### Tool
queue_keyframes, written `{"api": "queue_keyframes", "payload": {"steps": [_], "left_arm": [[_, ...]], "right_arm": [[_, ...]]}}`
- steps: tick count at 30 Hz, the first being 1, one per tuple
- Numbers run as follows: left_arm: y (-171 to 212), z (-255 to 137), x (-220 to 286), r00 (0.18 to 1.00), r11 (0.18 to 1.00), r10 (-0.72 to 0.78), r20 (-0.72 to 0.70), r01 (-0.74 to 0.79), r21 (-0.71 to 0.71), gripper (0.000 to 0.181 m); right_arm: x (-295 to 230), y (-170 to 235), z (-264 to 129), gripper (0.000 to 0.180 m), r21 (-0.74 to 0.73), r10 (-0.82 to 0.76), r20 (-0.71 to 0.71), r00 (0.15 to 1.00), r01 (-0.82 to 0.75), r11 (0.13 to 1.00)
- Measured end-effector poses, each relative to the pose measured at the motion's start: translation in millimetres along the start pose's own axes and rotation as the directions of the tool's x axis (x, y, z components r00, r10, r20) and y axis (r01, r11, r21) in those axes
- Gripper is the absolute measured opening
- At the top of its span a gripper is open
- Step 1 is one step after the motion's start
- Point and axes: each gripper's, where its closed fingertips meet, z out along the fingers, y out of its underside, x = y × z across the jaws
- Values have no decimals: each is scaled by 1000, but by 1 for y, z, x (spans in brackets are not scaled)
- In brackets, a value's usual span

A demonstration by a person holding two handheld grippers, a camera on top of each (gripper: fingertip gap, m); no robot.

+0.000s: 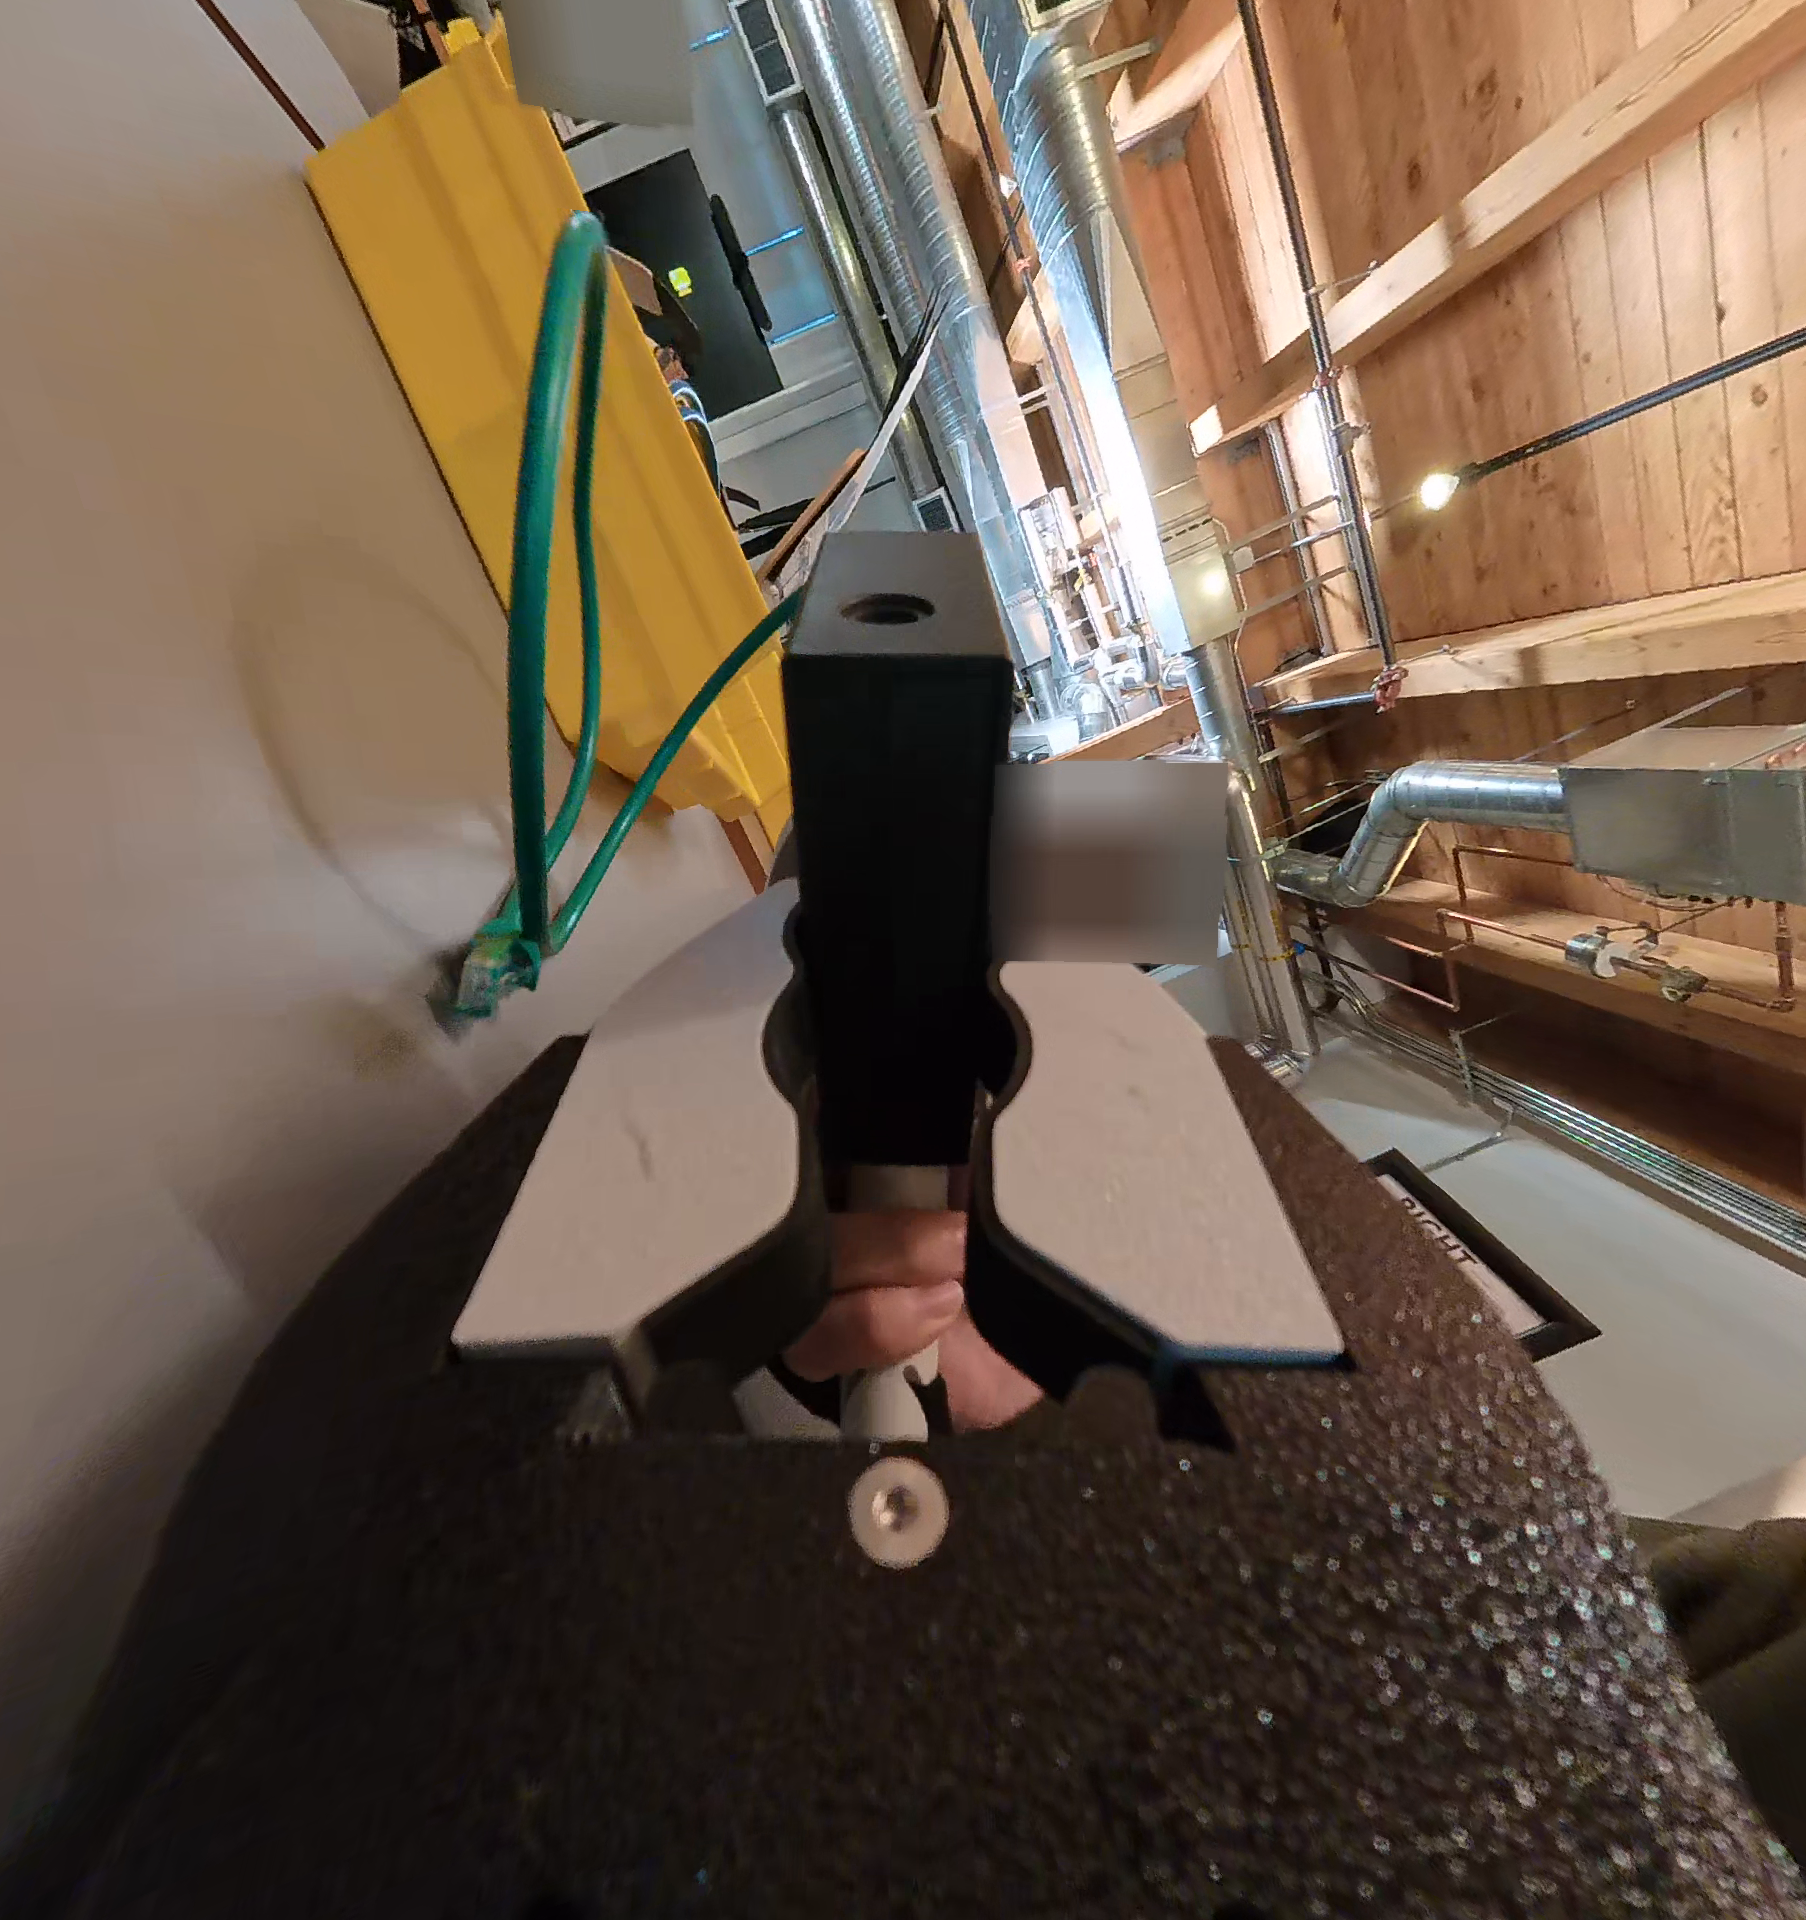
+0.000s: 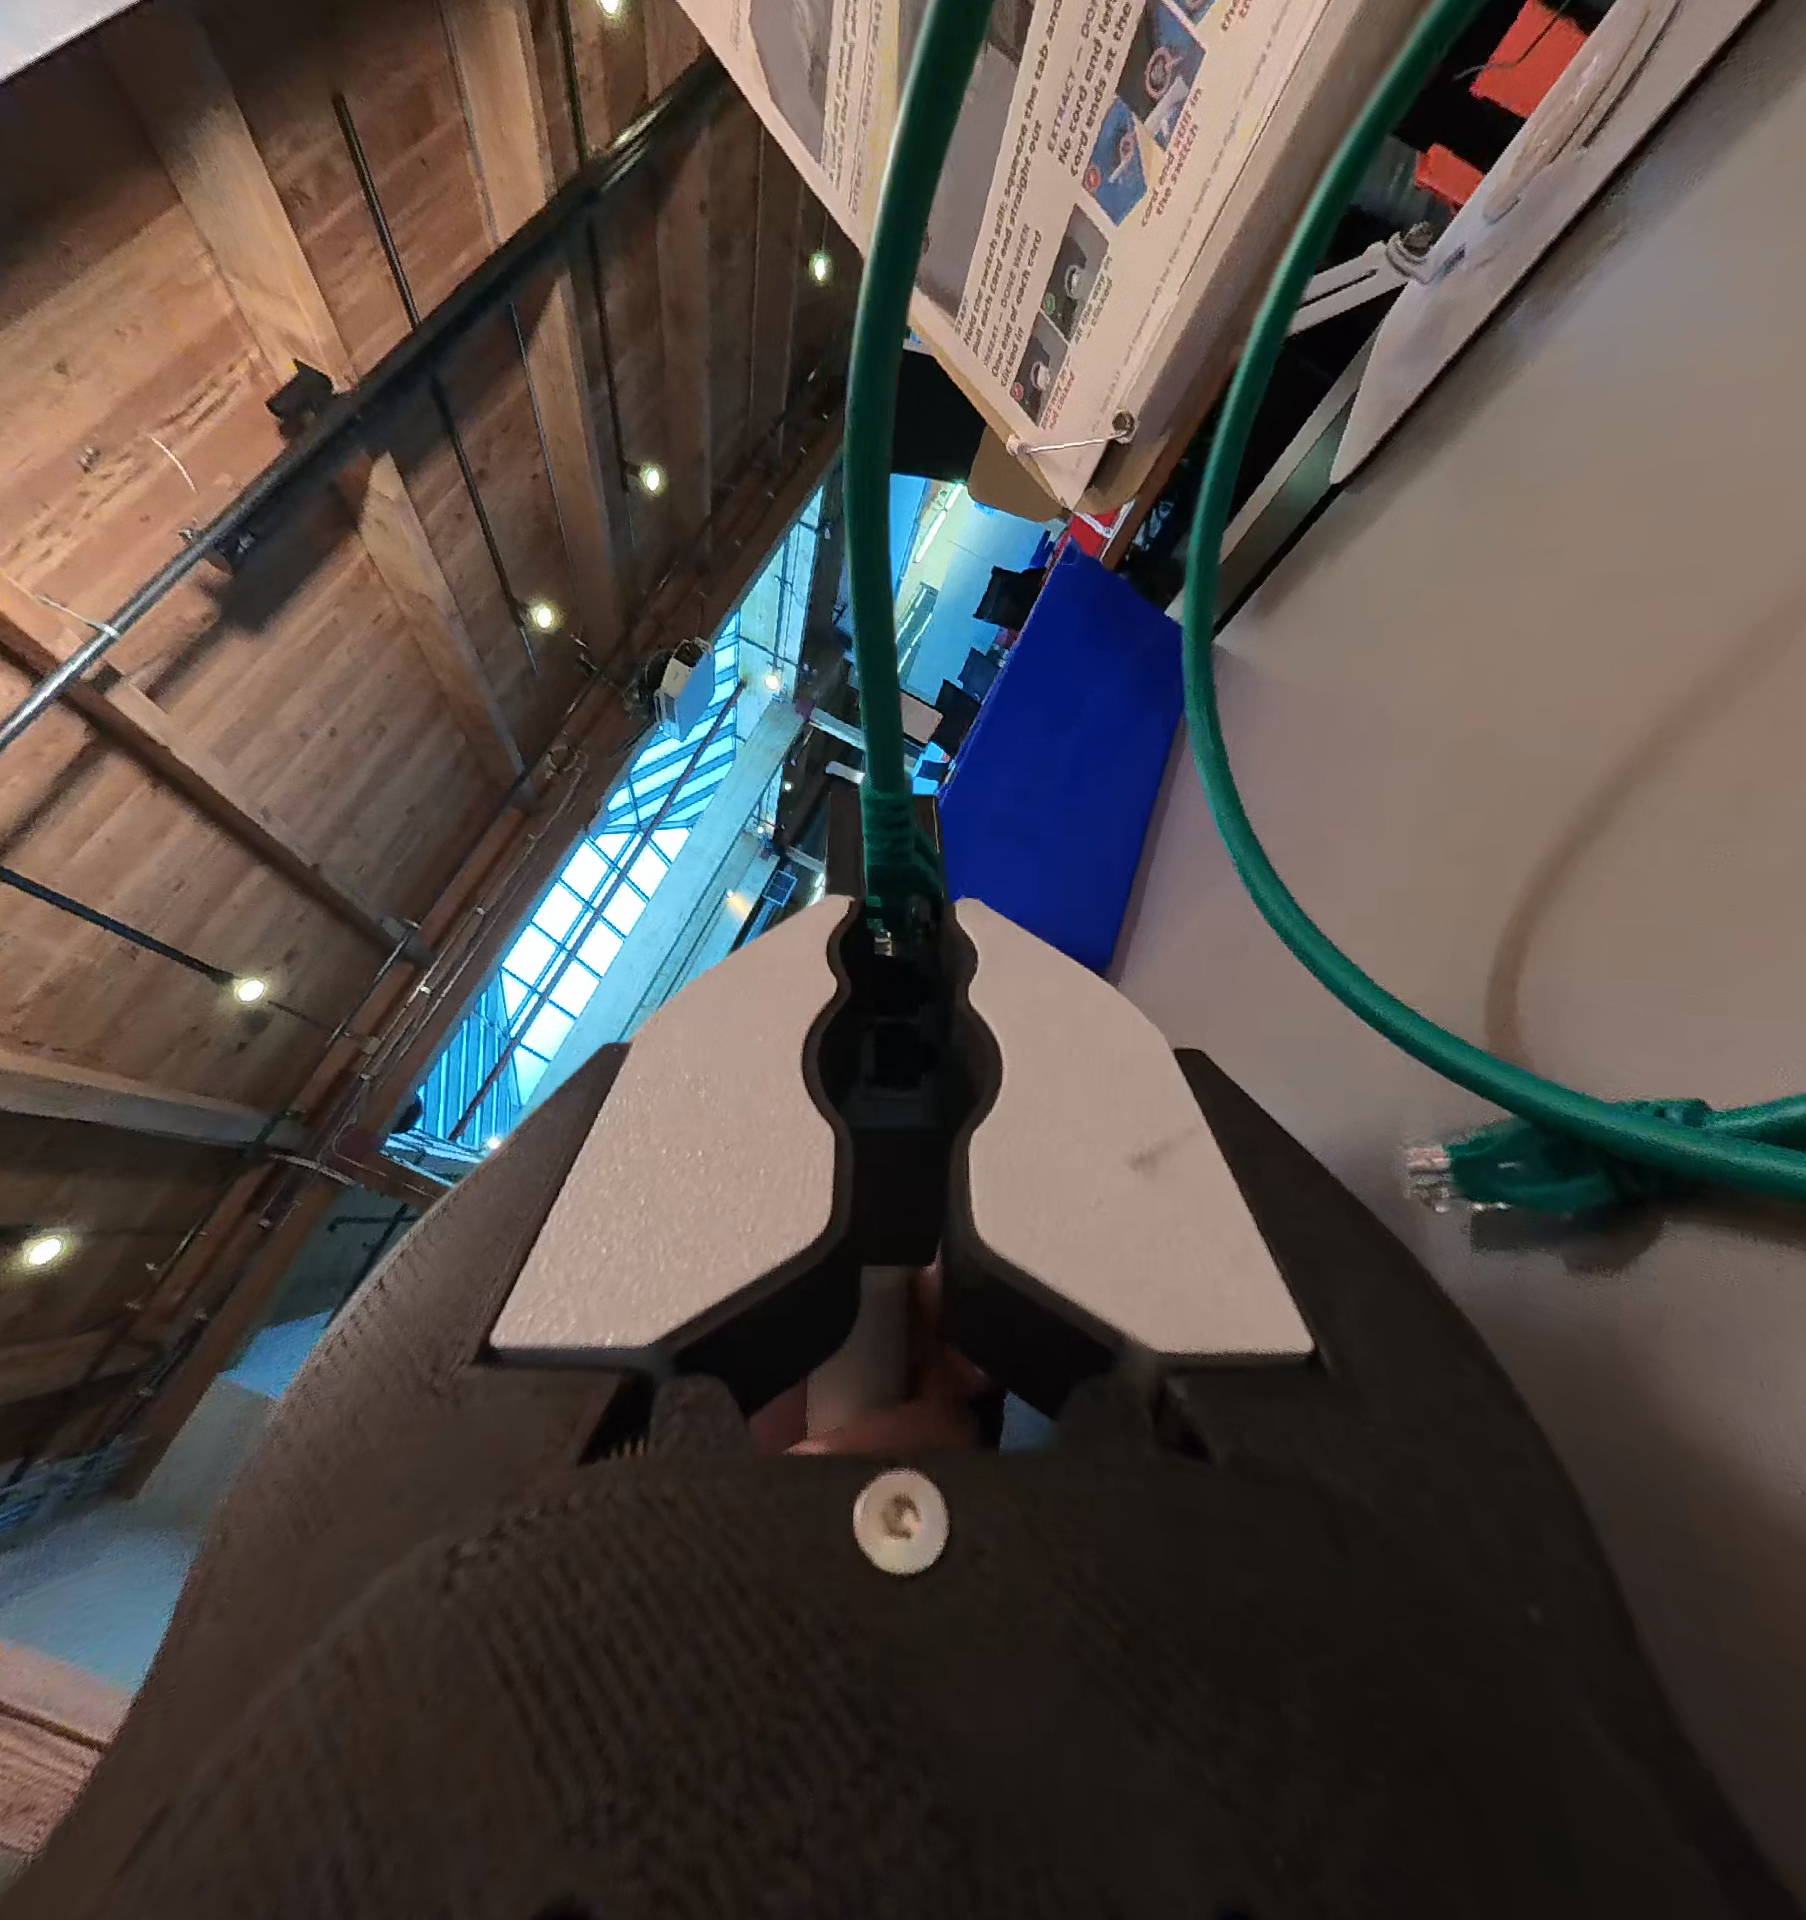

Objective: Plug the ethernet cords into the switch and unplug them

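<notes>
In the left wrist view, my left gripper (image 1: 894, 977) is shut on a long black box, the switch (image 1: 894, 831), which stands up between the fingers with a round hole in its far end. A green ethernet cord (image 1: 556, 520) loops up at the left, and its loose plug (image 1: 483, 971) lies on the white table (image 1: 151, 727). In the right wrist view, my right gripper (image 2: 899, 914) is shut on a narrow black switch body (image 2: 894, 1081) with an empty port showing. A green cord's plug (image 2: 894, 862) sits in it at the fingertips. Another loose plug (image 2: 1439, 1174) lies on the table (image 2: 1605, 831).
A yellow bin (image 1: 525, 416) stands on the table behind the cord loop. A blue bin (image 2: 1065, 769) and a printed sheet clipped to cardboard (image 2: 1034, 208) stand beyond the right gripper. Both views are tilted towards the wooden ceiling and metal ducts.
</notes>
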Motion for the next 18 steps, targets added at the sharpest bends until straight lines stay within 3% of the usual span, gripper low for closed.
{"api": "queue_keyframes", "payload": {"steps": [9,15,16,18], "left_arm": [[-15,-3,8,984,981,172,42,-175,87,28],[-14,-4,9,991,989,131,2,-131,64,36],[-13,-5,8,993,992,114,4,-114,47,27],[-11,-6,5,997,997,70,14,-70,17,27]], "right_arm": [[-12,-4,-1,12,82,-65,13,998,64,995],[-11,-7,-6,12,118,-56,7,998,55,991],[-11,-7,-6,12,118,-43,17,999,41,992],[-7,-6,-7,12,110,-33,9,999,31,993]]}}
